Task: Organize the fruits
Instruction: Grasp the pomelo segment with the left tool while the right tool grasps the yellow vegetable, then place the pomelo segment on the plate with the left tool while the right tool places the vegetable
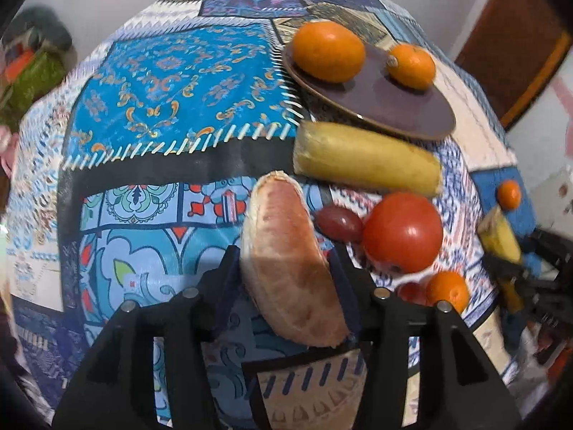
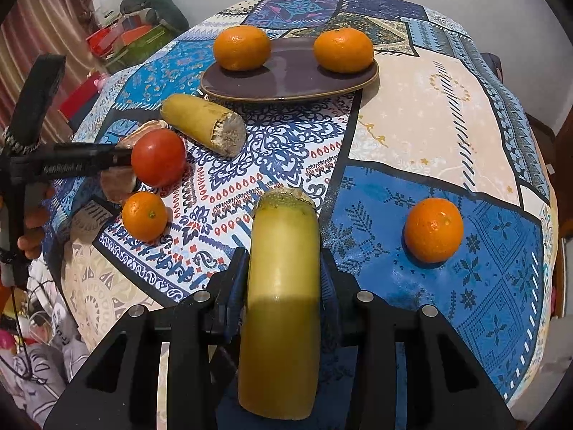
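Orange mandarins (image 2: 242, 48) on brown plate (image 2: 286, 82); red tomato (image 2: 158, 157); blue patchwork tablecloth (image 2: 447, 197); pinkish fruit (image 1: 290, 258), perhaps.

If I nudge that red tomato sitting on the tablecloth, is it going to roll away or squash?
The tomato looks round and smooth, so a nudge would probably roll it. Its glossy skin suggests it could slip between gripper pads. It looks plump, so a hard squeeze might bruise it. The small orange nearby could stop a short roll.
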`<state>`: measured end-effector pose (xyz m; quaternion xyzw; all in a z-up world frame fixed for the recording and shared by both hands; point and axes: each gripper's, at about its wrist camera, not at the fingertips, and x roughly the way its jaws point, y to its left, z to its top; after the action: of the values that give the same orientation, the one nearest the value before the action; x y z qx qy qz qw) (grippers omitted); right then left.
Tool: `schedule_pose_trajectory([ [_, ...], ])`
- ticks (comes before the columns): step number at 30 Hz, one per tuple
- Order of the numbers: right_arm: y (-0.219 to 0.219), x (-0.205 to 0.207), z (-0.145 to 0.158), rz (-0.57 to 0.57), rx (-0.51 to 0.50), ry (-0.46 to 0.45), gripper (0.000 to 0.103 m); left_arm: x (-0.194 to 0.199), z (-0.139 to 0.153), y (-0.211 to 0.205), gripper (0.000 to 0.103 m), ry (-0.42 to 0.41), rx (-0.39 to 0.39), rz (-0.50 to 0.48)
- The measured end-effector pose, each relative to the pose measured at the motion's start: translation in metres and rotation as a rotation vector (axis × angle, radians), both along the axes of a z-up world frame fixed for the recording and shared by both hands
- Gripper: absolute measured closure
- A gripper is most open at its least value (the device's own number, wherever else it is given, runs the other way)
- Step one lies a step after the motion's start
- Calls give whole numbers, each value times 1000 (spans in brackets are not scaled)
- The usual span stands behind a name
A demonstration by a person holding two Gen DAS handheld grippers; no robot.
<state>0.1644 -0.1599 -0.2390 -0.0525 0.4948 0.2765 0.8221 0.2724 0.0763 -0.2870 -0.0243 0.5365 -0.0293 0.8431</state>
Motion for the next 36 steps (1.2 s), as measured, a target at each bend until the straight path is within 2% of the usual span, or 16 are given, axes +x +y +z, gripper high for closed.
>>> schedule_pose_trajectory([
  [3, 0, -1, -1, -1, 3, -2, 67, -1, -3, -5, 46, -1, 30, -6],
  [11, -1, -1, -1, -4, 2, -1, 68, 5, -11, -6, 44, -35, 32, 38],
  [16, 0, -2, 2, -9, -2, -10, 69, 3, -8, -3, 53, -38, 42, 45],
  [19, -3, -1, 5, -21, 10, -12, 69, 3, -4, 4, 56, -31, 12, 53],
  [21, -5, -1, 11, -27, 18, -26, 69, 2, -1, 10, 57, -33, 24, 72],
  [23, -8, -1, 19, -34, 27, -44, 69, -1, 5, 15, 58, -49, 46, 87],
  [28, -16, 5, 40, -63, 54, -104, 69, -11, 30, 26, 59, -101, 34, 111],
  [36, -16, 18, 66, -88, 69, -178, 70, -10, 78, 17, 59, -217, 23, 96],
])
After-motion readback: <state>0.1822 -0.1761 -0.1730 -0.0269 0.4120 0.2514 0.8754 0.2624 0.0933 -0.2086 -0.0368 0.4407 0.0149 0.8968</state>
